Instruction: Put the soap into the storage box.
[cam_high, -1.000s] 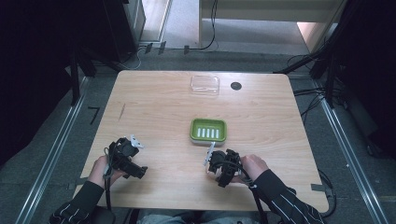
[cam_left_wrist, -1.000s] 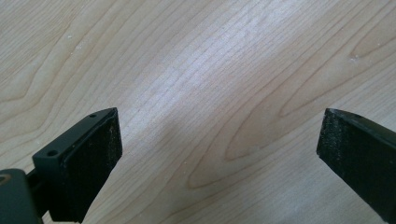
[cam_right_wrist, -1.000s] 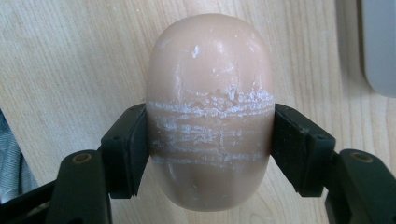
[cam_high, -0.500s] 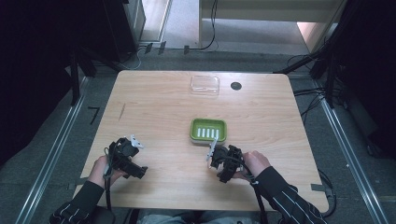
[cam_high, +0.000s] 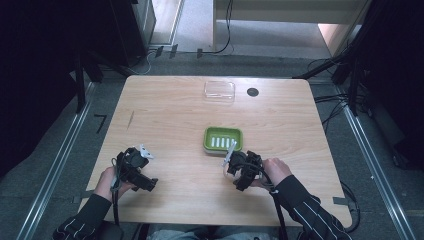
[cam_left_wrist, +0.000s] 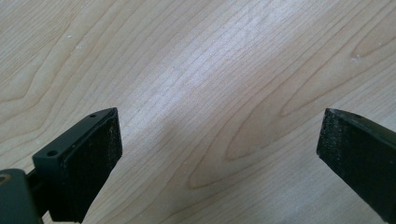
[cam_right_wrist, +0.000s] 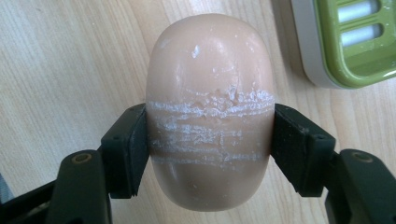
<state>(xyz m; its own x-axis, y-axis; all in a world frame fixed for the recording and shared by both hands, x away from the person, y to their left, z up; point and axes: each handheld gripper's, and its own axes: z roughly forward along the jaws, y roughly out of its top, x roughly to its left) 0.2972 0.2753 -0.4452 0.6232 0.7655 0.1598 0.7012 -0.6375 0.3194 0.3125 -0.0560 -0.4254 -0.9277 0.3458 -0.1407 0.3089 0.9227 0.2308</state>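
Just short of the green soap dish (cam_right_wrist: 359, 42), the right gripper (cam_right_wrist: 210, 140) has its jaws clamped across the middle of a soap bar (cam_right_wrist: 210, 102). Risk: scored, waxy sides could let the bar squirt out, or it catches the dish rim and tips it. Left gripper (cam_left_wrist: 219, 149) jaws wide, empty, over bare wooden table (cam_high: 165, 115). Far edge: clear lid (cam_high: 219, 90), probably. Dark room, cables on floor.

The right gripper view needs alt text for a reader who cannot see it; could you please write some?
A pale pink bar of soap, scored with white scratch lines, is clamped between the right gripper's two black jaws above a wooden table. The corner of a green soap dish sits at the upper right, apart from the soap.
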